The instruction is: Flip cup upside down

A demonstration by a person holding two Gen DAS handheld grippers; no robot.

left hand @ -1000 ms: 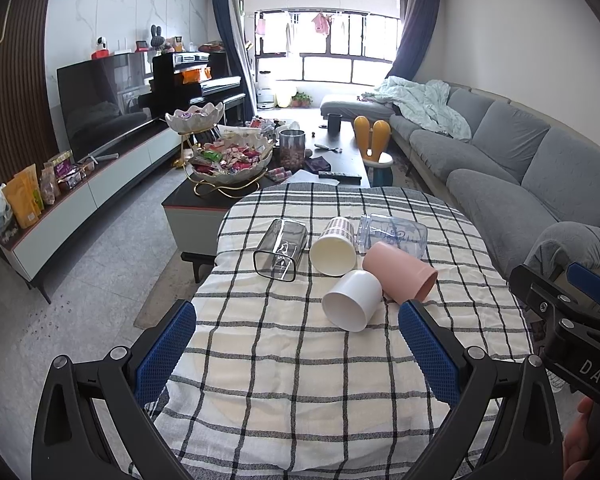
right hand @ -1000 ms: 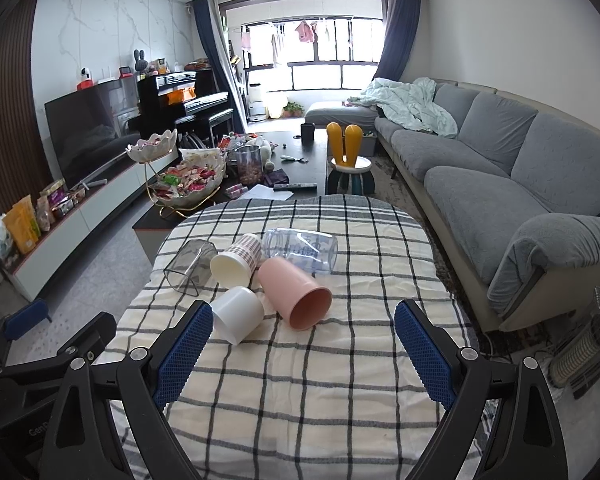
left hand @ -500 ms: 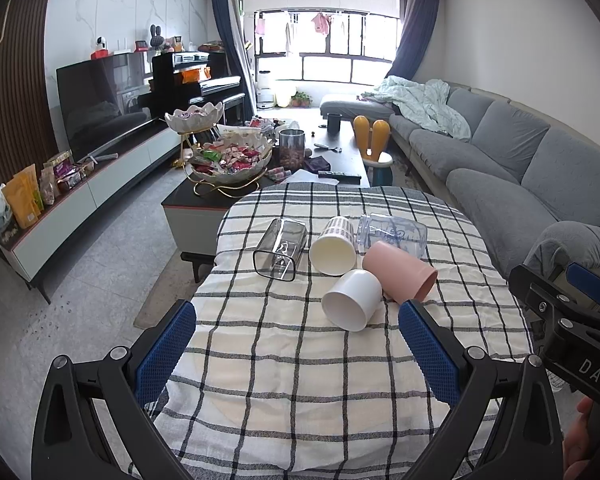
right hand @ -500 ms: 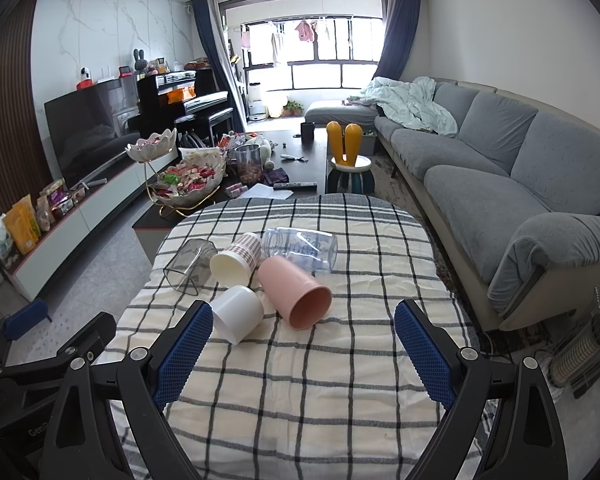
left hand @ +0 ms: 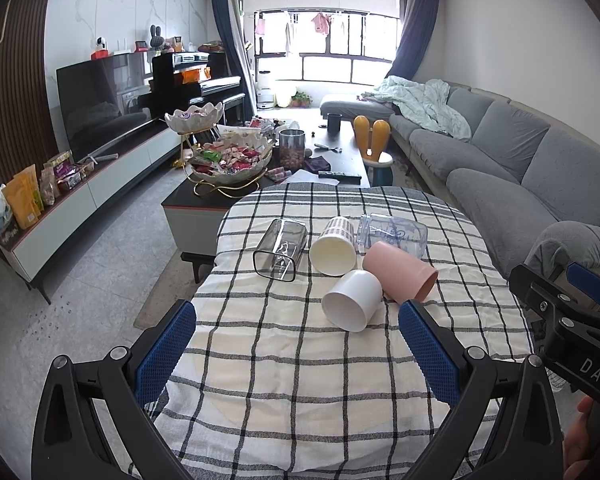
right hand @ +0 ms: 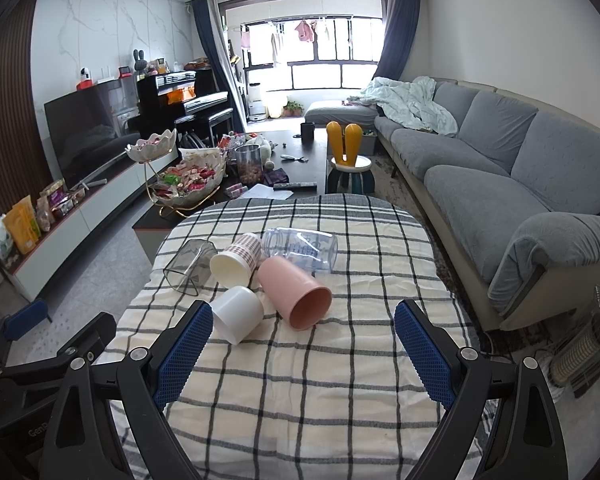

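Observation:
Several cups lie on their sides in a cluster on the checked tablecloth [left hand: 300, 380]: a white cup [left hand: 351, 300] [right hand: 238, 314], a pink cup [left hand: 401, 272] [right hand: 296, 294], a cream paper cup with a checked band [left hand: 333, 246] [right hand: 236, 262], a smoky square glass [left hand: 280, 250] [right hand: 190, 266] and a clear plastic cup with blue print [left hand: 393, 234] [right hand: 300, 248]. My left gripper [left hand: 298, 344] is open and empty, just short of the white cup. My right gripper [right hand: 303, 350] is open and empty, just short of the white and pink cups.
The table's far edge meets a dark coffee table [left hand: 339, 160] loaded with a snack bowl stand [left hand: 232, 160] and a jar. A grey sofa [right hand: 499, 168] runs along the right. A TV bench [left hand: 80, 200] stands at left. A heater [right hand: 587, 344] sits on the floor at right.

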